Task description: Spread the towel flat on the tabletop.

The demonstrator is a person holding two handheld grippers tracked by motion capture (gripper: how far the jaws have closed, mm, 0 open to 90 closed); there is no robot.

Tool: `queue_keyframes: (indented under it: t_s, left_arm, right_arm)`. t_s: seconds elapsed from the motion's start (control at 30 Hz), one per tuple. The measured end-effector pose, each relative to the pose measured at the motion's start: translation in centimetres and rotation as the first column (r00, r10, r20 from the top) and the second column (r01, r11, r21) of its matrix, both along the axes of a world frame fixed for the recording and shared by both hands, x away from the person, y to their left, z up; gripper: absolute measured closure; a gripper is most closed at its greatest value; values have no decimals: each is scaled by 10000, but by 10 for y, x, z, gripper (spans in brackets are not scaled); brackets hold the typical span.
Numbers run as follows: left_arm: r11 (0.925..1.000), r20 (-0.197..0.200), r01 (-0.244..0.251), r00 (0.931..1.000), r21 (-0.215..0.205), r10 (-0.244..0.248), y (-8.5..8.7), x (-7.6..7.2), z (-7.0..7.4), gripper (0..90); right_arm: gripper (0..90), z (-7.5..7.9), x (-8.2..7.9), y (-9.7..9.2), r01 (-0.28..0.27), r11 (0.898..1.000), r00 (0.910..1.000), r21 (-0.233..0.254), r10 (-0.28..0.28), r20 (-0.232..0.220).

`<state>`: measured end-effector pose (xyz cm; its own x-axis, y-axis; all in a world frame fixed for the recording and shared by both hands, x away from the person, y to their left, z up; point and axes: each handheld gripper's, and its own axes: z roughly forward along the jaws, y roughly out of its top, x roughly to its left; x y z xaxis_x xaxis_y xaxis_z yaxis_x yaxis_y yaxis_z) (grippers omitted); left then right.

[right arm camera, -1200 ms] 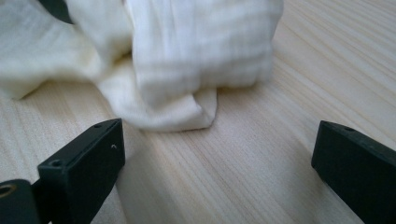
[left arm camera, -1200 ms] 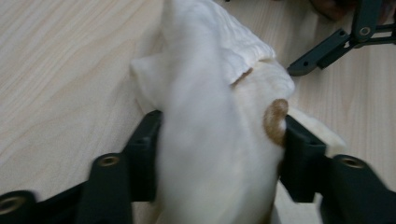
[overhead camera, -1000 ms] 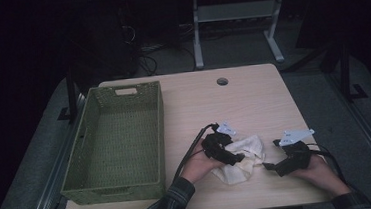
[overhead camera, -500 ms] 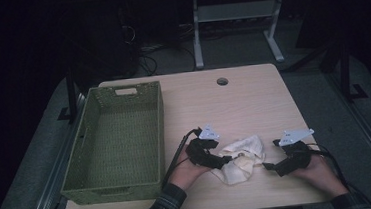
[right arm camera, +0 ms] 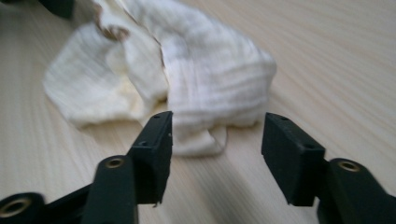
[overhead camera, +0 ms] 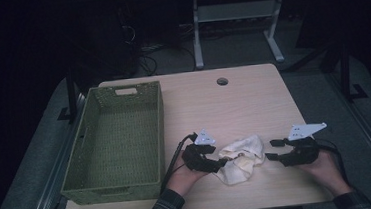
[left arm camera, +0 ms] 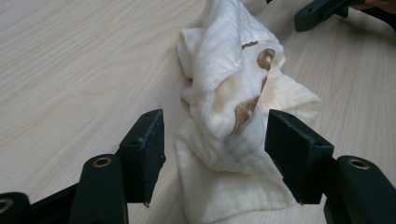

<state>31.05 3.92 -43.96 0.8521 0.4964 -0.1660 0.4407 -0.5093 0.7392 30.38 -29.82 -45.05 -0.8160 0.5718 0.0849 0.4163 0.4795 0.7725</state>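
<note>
Basket [overhead camera: 113, 140] left, nothing inside. Cloth [overhead camera: 240, 158] near front table [overhead camera: 253, 99] edge, between left gripper [overhead camera: 221, 166] and right gripper [overhead camera: 272, 149], both open.

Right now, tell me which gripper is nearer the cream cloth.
Left. The left gripper has its open jaws straddling a raised fold of the cloth; the right gripper, also open, sits just off the cloth's right edge.

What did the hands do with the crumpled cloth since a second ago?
The left gripper drew back from on top of the cloth toward the person and the basket side. It now sits at the cloth's near-left edge, its jaws open around a fold. The cloth looks slightly reshaped. The right gripper stayed open at the cloth's right side, and the green basket and table did not move.
</note>
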Motion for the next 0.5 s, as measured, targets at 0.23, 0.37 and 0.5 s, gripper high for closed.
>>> queue_keyframes:
  t_s: [0.23,0.37,0.5]
  left_arm:
    - [10000,5,-8,10000,39,8,-1,1,-1,375]
    - [10000,-40,-12,10000,67,12,-1,1,-3,375]
    - [10000,40,-54,10000,39,54,-2,2,-3,375]
  right_arm:
    - [538,0,4,16,-472,9988,9986,136,475,-228]
    - [545,-3,6,24,-432,9989,9990,-156,431,-80]
    - [601,-8,9,30,-341,9977,9994,-590,342,-6]
